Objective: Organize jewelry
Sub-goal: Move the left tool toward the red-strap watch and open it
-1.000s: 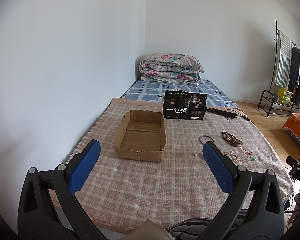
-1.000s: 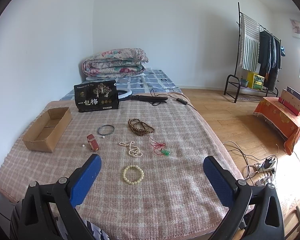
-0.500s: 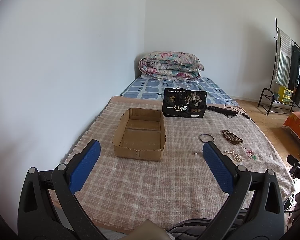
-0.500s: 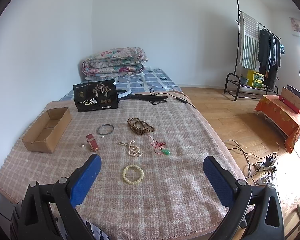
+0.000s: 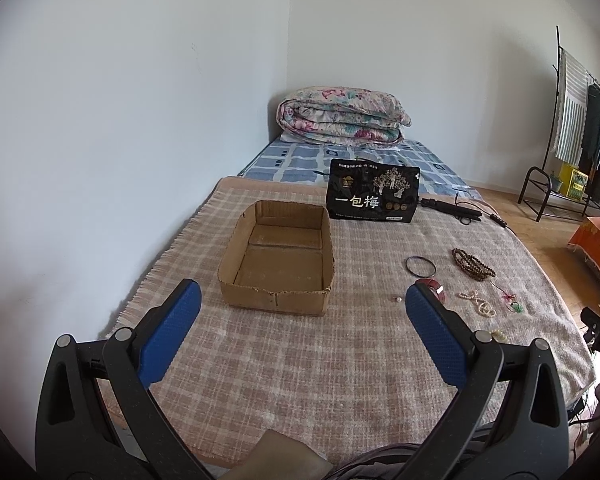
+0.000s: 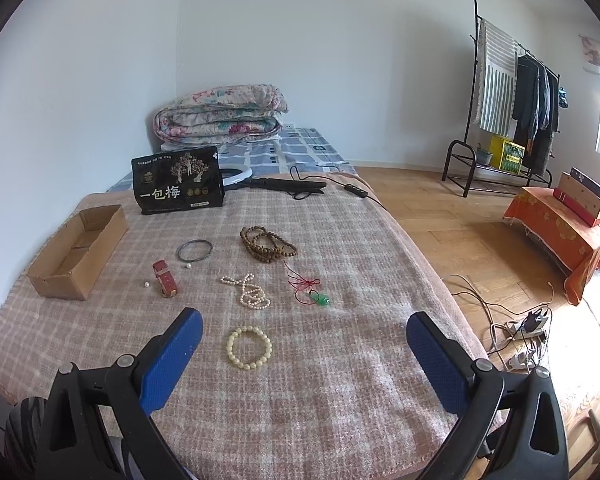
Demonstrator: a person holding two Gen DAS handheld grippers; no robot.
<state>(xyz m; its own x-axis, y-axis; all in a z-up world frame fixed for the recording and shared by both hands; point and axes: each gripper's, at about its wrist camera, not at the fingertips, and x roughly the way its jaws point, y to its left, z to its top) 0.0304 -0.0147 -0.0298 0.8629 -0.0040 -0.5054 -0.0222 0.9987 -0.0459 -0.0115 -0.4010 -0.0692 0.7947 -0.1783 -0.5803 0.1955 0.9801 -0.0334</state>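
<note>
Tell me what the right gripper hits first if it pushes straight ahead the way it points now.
Most likely the cream bead bracelet on the blanket, which lies between the open fingers of the right gripper. The pearl strand is beyond it. Depth is hard to judge in this view.

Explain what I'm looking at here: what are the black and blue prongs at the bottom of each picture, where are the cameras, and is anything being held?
The prongs are two hand-held tools, one in each of a person's hands; no robot arm is involved. Each carries a fisheye camera looking forward along its fingers. One picture is from the left gripper, the other from the right gripper. Both are open and hold nothing.

Below them is a bed covered by a pink checked blanket. On it lie an open brown cardboard box, a black snack bag with Chinese lettering, and jewelry: a cream bead bracelet, a white pearl strand, a brown wooden bead string, a thin dark bangle, a red-strapped watch and a red cord with a green pendant.
</note>
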